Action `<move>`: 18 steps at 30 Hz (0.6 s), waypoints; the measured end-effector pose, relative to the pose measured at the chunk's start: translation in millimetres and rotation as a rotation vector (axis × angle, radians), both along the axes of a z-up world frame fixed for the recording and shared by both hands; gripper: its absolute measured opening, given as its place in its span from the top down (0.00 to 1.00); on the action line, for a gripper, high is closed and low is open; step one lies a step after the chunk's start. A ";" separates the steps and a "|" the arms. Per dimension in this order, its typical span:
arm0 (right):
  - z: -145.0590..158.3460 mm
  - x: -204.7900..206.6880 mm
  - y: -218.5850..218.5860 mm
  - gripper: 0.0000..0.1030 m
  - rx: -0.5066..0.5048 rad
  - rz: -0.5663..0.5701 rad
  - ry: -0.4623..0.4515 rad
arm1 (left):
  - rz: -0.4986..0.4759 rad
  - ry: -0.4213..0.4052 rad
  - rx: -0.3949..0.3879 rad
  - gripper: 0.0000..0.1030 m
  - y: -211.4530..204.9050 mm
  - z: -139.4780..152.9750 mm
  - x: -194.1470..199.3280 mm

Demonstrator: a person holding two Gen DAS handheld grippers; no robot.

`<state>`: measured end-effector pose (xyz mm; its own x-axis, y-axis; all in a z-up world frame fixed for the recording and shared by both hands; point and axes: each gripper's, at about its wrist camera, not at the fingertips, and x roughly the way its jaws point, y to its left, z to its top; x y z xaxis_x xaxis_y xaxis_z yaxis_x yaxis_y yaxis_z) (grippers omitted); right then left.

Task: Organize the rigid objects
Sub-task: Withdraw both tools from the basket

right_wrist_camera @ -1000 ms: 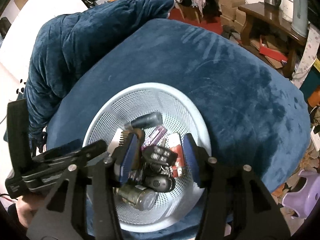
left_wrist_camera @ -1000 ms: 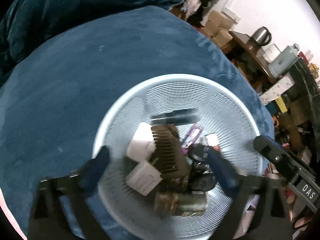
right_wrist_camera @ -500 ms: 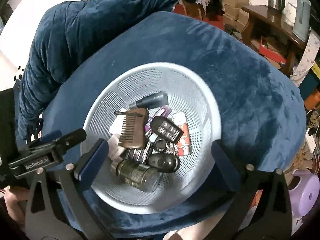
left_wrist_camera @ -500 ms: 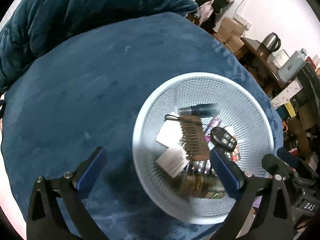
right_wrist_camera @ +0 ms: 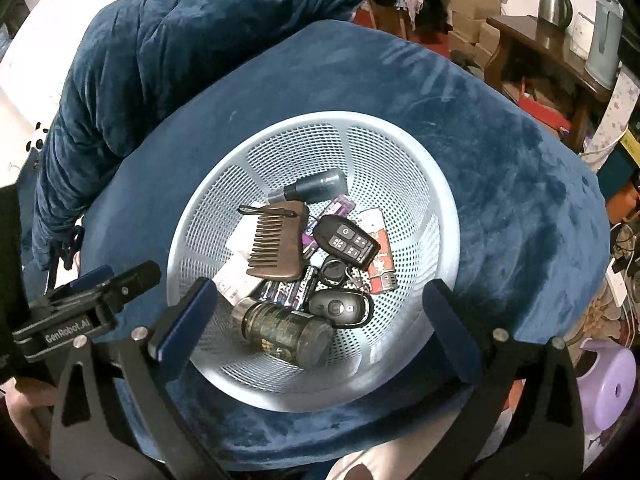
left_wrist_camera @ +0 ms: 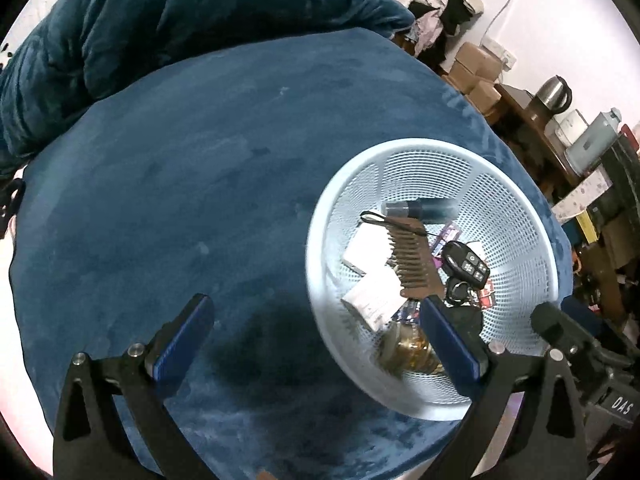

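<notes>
A pale blue mesh basket (right_wrist_camera: 408,168) (left_wrist_camera: 516,208) stands on a blue plush surface (left_wrist_camera: 180,184). In it lie a brown comb (right_wrist_camera: 276,248) (left_wrist_camera: 412,260), a black key fob with buttons (right_wrist_camera: 348,240) (left_wrist_camera: 466,264), a second dark fob (right_wrist_camera: 340,307), a dark jar on its side (right_wrist_camera: 288,332), a dark cylinder (right_wrist_camera: 320,186), white boxes (left_wrist_camera: 372,300) and small packets. My right gripper (right_wrist_camera: 320,316) is open and empty above the basket's near side. My left gripper (left_wrist_camera: 316,332) is open and empty, left of the basket, its right finger over the rim.
A rumpled blue blanket (right_wrist_camera: 160,48) lies at the far left of the surface. Beyond the surface's edge are cardboard boxes (left_wrist_camera: 476,72), a wooden table with a kettle (right_wrist_camera: 554,0) and a purple stool (right_wrist_camera: 608,388). The left gripper shows in the right wrist view (right_wrist_camera: 88,308).
Both grippers have pulled up and back from the basket. The right jaws, narrow around the buttoned key fob a second ago, have opened wide. The left gripper has shifted left.
</notes>
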<state>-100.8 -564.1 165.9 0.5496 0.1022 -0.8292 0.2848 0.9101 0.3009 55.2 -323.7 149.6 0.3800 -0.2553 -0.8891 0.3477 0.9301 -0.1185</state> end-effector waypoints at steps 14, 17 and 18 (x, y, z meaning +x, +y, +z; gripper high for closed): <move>-1.9 -4.8 14.5 0.00 -0.018 0.002 -0.007 | 0.033 -0.046 0.028 0.00 27.8 0.4 -22.1; -1.9 -5.8 18.1 0.00 -0.023 0.003 -0.007 | 0.041 -0.033 0.020 0.00 33.7 -2.5 -25.1; -1.9 -6.1 19.3 0.00 -0.024 0.004 -0.008 | 0.052 -0.021 0.016 0.00 37.2 -4.2 -25.3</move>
